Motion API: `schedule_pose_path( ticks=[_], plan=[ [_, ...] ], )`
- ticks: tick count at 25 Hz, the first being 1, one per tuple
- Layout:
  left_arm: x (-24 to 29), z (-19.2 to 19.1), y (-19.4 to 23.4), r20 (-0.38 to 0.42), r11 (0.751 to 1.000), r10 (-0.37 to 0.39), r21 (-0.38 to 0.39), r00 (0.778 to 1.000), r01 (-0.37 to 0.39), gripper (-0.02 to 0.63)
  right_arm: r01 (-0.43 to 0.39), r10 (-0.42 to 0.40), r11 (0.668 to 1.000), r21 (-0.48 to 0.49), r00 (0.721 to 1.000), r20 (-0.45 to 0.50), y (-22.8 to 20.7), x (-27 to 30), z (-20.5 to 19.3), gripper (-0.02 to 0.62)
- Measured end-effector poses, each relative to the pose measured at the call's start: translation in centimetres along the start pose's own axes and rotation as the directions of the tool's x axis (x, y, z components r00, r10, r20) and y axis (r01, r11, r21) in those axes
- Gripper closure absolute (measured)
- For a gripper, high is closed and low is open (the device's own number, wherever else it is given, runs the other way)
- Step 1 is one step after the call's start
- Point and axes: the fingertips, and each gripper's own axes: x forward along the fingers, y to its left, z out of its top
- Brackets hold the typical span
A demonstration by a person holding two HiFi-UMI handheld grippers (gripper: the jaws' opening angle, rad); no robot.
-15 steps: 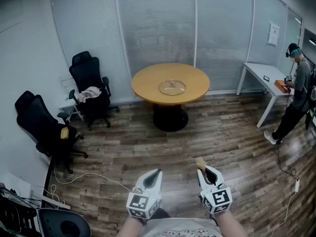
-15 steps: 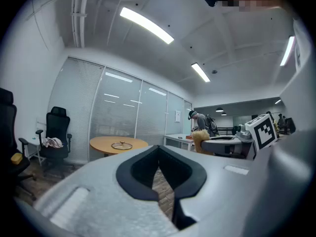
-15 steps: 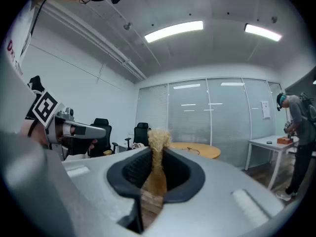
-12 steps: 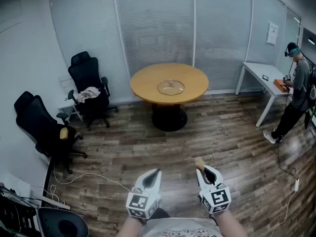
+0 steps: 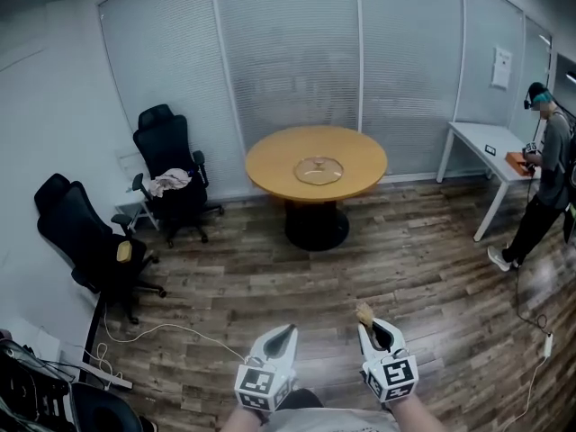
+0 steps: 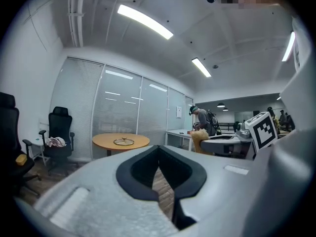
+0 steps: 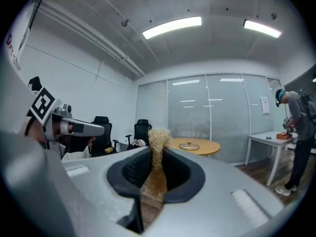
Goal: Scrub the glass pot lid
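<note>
The clear round glass pot lid [image 5: 319, 170] lies flat, midway between the edges of the round wooden desk [image 5: 270, 166], well apart from both tools. The right hand-held gripper [image 5: 376, 334] clamps a tan bristle brush [image 5: 364, 313], bristles forward for scrubbing. The left hand-held gripper [image 5: 281, 338] is closed on nothing (probably spare, to steady the lid).

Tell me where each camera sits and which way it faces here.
Head view: on the person's head, facing forward and steeply down at the round wooden table bearing the glass pot lid; the left gripper and right gripper show at the bottom.
Left gripper view: on the left gripper, facing along its shut, empty jaws toward the table; the right gripper shows at right.
Right gripper view: on the right gripper, facing along jaws shut on a tan bristle brush toward the table.
Shared: all three show table and lid.
</note>
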Motion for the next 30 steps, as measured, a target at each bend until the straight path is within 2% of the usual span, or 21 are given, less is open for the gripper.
schedule_pose_path(
  ticks=[4, 8, 13, 20, 25, 27, 30],
  plan=[
    [0.4, 0.4, 0.1, 0.003, 1.000, -0.012, 0.016, 1.000, 0.012, 0.599, -0.007, 0.007, 1.000, -0.001, 1.000, -0.009, 0.0, 0.6, -0.5, 0.535],
    [1.9, 0.0, 1.5, -0.005, 1.000, -0.008, -0.015, 1.000, 0.007, 0.599, -0.007, 0.006, 1.000, -0.024, 0.999, -0.044, -0.6, 2.1, -1.2, 0.535],
    [4.9, -1.2, 4.0, -0.022, 0.999, -0.010, -0.050, 1.000, 0.009, 0.598, -0.013, 0.014, 1.000, 0.003, 0.996, -0.084, -1.8, 6.0, -2.3, 0.535],
    [12.3, -1.0, 12.0, -0.038, 0.994, -0.012, -0.105, 0.999, 0.008, 0.598, 0.004, -0.004, 1.000, 0.004, 0.991, -0.134, -3.5, 15.1, -2.5, 0.535],
    [19.4, 1.1, 18.4, -0.024, 0.993, -0.070, -0.101, 0.997, 0.067, 0.598, 0.066, -0.065, 0.998, 0.003, 0.987, -0.149, -5.8, 23.2, -1.0, 0.535],
    [22.5, 2.3, 20.5, -0.011, 0.989, -0.097, -0.117, 0.995, 0.095, 0.599, 0.090, -0.088, 0.996, 0.011, 0.987, -0.136, -7.1, 26.3, 0.2, 0.535],
    [26.6, 3.9, 23.1, -0.001, 0.985, -0.141, -0.096, 0.990, 0.140, 0.600, 0.132, -0.130, 0.991, 0.010, 0.985, -0.111, -8.9, 30.1, 1.8, 0.535]
  ],
)
